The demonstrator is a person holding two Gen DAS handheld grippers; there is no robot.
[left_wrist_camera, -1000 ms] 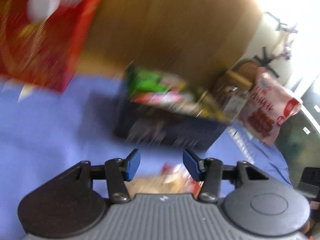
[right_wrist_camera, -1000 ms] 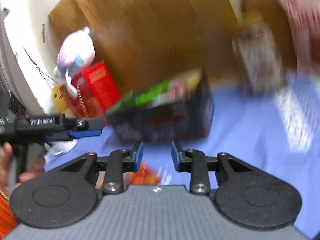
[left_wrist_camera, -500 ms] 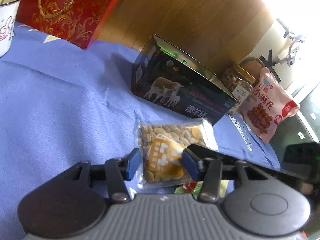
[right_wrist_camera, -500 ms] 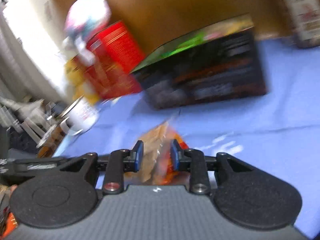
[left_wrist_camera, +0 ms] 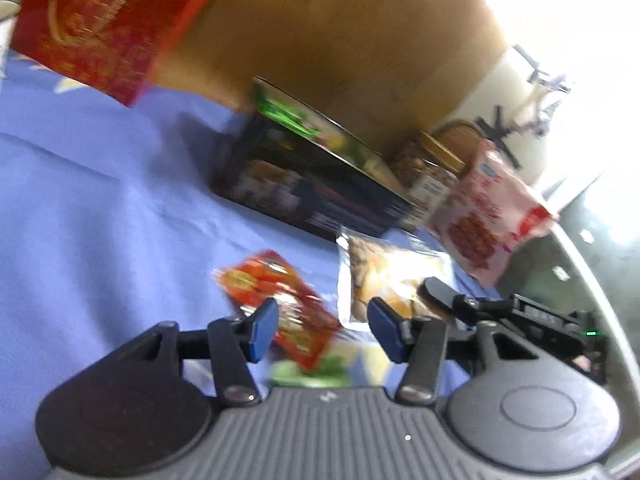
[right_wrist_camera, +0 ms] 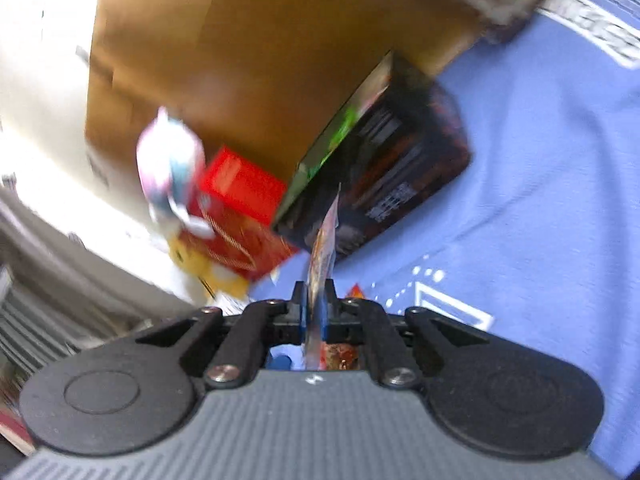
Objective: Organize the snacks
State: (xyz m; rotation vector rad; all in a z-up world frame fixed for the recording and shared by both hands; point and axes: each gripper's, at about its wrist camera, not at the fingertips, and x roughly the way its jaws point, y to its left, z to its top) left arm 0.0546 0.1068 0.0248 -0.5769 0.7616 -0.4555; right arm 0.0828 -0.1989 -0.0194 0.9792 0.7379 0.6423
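Your right hand-held gripper (right_wrist_camera: 314, 307) has just clamped a snack packet (right_wrist_camera: 325, 240) (edge-on, blurred) near the dark box (right_wrist_camera: 404, 168); your left hand-held gripper (left_wrist_camera: 322, 330) hangs wide over the red packet (left_wrist_camera: 276, 296), next candidate.

Motion blur is smearing the print on the dark box (left_wrist_camera: 316, 196) and pink snack bag (left_wrist_camera: 484, 216); nothing is reading legibly.

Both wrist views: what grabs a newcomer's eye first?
The right claw is shut on a thin packet held edge-on, in front of the black box. In the left view the open left claw hangs over a red packet on the blue cloth, a clear nut bag beside it.
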